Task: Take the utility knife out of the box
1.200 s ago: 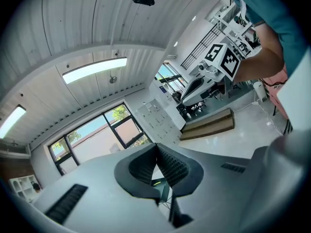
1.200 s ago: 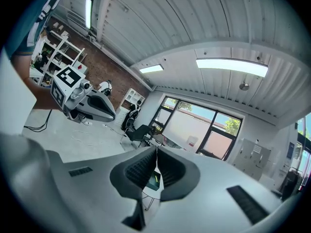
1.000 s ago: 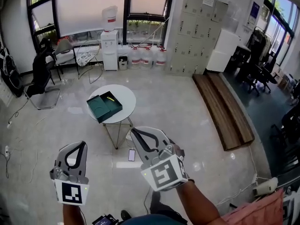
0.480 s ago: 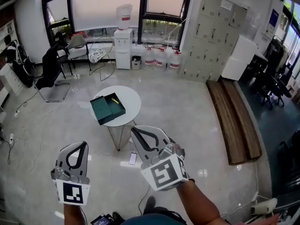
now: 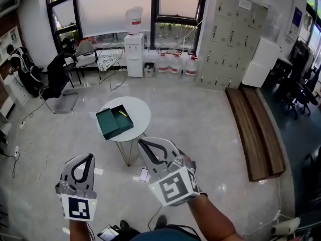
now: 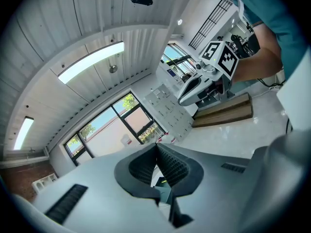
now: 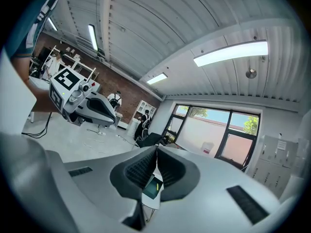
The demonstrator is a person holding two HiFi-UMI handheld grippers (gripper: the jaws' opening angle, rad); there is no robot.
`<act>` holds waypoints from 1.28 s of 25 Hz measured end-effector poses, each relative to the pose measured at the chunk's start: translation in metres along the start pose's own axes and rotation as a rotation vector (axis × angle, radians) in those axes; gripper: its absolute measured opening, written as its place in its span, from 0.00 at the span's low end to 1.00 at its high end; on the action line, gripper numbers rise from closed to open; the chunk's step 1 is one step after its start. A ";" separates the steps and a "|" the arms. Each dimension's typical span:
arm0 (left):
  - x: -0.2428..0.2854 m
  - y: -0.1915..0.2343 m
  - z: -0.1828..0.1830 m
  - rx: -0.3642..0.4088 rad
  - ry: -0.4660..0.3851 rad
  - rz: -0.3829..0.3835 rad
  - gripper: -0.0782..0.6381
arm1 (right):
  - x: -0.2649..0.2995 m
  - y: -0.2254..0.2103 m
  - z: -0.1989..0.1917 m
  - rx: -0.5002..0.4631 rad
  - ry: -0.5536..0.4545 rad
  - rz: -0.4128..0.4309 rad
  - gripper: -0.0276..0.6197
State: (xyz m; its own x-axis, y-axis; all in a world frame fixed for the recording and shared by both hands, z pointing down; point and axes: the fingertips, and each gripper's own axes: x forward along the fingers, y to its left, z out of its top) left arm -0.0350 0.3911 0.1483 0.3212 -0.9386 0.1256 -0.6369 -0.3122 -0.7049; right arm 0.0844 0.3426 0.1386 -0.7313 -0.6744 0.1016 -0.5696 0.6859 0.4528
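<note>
A dark green open box [image 5: 114,122] lies on a small round white table [image 5: 138,109] out on the floor ahead. A yellow utility knife [image 5: 123,113] rests in the box. My left gripper [image 5: 88,156] and right gripper [image 5: 141,142] are held side by side, well short of the table, both shut and empty. In the left gripper view its jaws [image 6: 156,145] meet, and the box [image 6: 163,183] shows below them. In the right gripper view the gripper [image 7: 156,147] is shut too, with the box [image 7: 151,188] and knife [image 7: 158,185] seen past it.
A phone [image 5: 144,174] lies on the floor below the table. Black chairs [image 5: 56,82] stand at the left, a water dispenser [image 5: 134,41] and bottles [image 5: 175,64] by the windows, grey lockers [image 5: 230,31] at the back right, and a low wooden platform [image 5: 253,129] at the right.
The view has advanced across the room and swung slightly, so the table and box sit a little lower in the picture. Both grippers travelled along, still shut.
</note>
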 end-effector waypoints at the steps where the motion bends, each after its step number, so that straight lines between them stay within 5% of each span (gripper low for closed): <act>1: 0.007 0.000 0.000 0.000 -0.002 -0.004 0.13 | 0.002 -0.005 -0.003 0.002 0.002 -0.002 0.10; 13: 0.137 0.035 -0.038 -0.022 -0.097 -0.092 0.13 | 0.082 -0.068 -0.048 0.020 0.086 -0.093 0.10; 32: 0.313 0.176 -0.126 -0.029 -0.249 -0.269 0.13 | 0.272 -0.146 -0.053 0.060 0.231 -0.281 0.10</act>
State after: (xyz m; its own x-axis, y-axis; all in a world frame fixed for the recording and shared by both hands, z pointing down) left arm -0.1347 0.0236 0.1516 0.6382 -0.7592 0.1276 -0.5251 -0.5505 -0.6491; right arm -0.0119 0.0445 0.1478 -0.4437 -0.8777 0.1809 -0.7620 0.4757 0.4393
